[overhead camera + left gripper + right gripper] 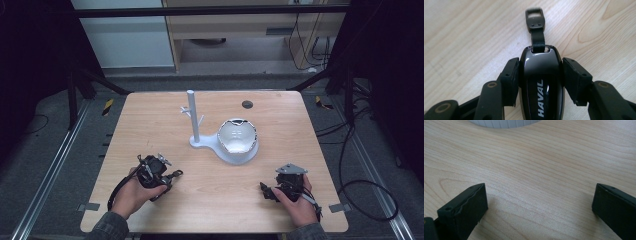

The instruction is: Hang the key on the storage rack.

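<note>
The key fob (541,82) is sitting clamped across its sides in the left gripper (541,75) at the table's (165,125) near-left, strap (537,40) pointing forward, probably for the hook stand (192,117), while the right gripper (539,205) is gaping empty.

black tongs (540,72) with brass-ringed screws; grey triangular plate (291,169); grey sleeves (107,227).

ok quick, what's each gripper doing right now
Left gripper: shut on the black car key fob.
Right gripper: open, holding nothing, above the table.
</note>
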`<state>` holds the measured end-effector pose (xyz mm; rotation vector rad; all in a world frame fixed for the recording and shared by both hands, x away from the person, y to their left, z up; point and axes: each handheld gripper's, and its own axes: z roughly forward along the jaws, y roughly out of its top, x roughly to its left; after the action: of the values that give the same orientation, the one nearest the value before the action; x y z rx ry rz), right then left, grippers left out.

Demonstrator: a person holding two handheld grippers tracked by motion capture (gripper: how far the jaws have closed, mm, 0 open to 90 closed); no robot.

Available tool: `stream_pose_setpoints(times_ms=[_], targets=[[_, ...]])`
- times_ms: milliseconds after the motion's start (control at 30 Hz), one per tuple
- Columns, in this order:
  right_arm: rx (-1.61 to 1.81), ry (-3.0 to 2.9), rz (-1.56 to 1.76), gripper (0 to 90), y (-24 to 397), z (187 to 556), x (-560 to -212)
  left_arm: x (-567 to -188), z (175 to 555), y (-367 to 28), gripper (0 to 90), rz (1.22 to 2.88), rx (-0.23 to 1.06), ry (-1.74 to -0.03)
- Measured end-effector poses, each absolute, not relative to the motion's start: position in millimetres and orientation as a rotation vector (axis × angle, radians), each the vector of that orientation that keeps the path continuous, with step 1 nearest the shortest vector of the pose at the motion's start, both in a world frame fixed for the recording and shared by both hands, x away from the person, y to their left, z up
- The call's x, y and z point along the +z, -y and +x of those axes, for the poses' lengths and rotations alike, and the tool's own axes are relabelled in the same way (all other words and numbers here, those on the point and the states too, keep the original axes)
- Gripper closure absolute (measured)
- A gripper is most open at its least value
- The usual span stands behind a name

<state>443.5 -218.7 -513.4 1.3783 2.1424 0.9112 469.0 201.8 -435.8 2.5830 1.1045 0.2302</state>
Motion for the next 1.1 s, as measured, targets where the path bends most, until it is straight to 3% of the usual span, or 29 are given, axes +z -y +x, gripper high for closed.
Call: stream_pose_setpoints(times_ms=[1100], targets=[[0.912,-2.142,1.381,0.5,218.5,443.5,-513.3,-359.6,477.6,-187.8,49.2,2.483,0.383,-1.017]])
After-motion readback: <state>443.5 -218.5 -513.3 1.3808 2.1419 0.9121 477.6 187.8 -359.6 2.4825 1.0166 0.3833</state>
